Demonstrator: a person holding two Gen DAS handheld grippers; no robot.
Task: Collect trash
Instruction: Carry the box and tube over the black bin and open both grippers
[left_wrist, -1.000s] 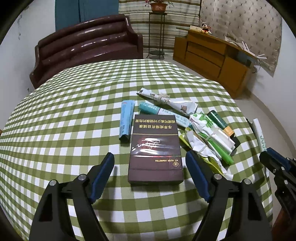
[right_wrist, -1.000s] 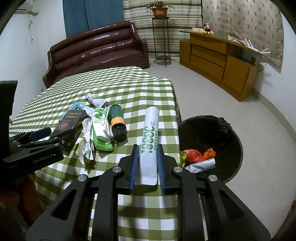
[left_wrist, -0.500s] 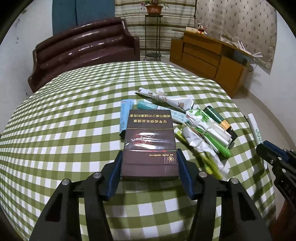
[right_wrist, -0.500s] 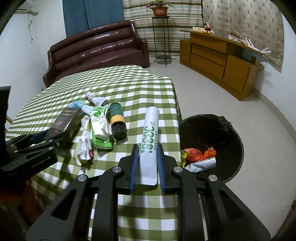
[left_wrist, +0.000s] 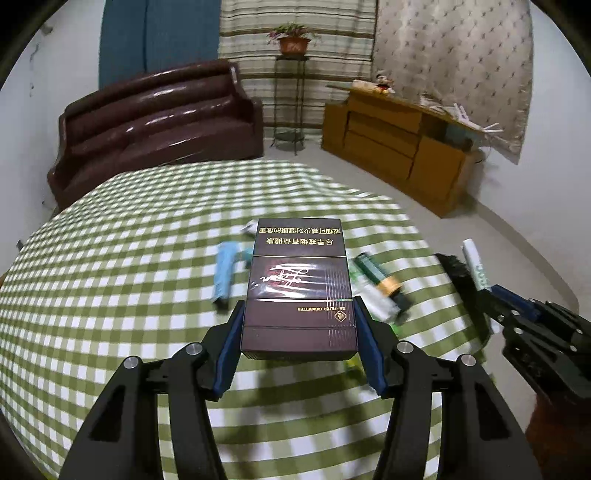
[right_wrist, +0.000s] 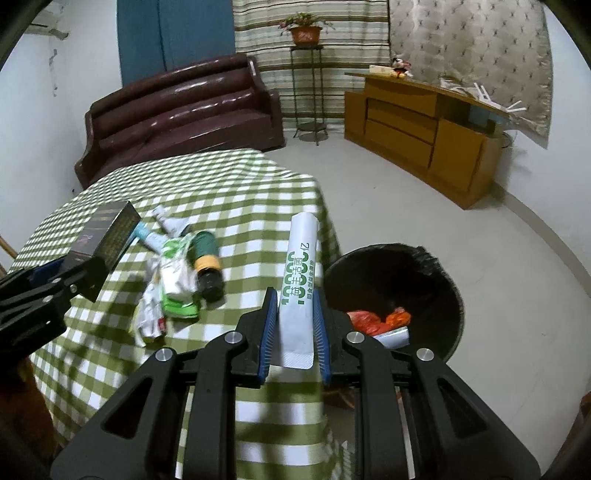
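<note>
Cigarette carton (left_wrist: 299, 291) | clamped between left tongs (left_wrist: 300, 343) | white sachet (right_wrist: 300, 280) gripped in right tongs (right_wrist: 294, 332)

Home living room: dark brown leather sofa (right_wrist: 181, 114) upper left, wooden sideboard (right_wrist: 424, 125) upper right, potted plant (right_wrist: 304, 31) on stand, curtains, green-checked tablecloth (right_wrist: 229, 192) centre.

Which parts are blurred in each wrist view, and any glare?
Left wrist: the tablecloth and litter such as the bottle are motion-smeared, while the carton in the left tongs stays sharp with a glare streak on its wrap. Right wrist: mostly crisp, the sachet in the right tongs sharp, the bottle slightly soft; the sofa shows highlights. Both bend straight lines at the rim.
</note>
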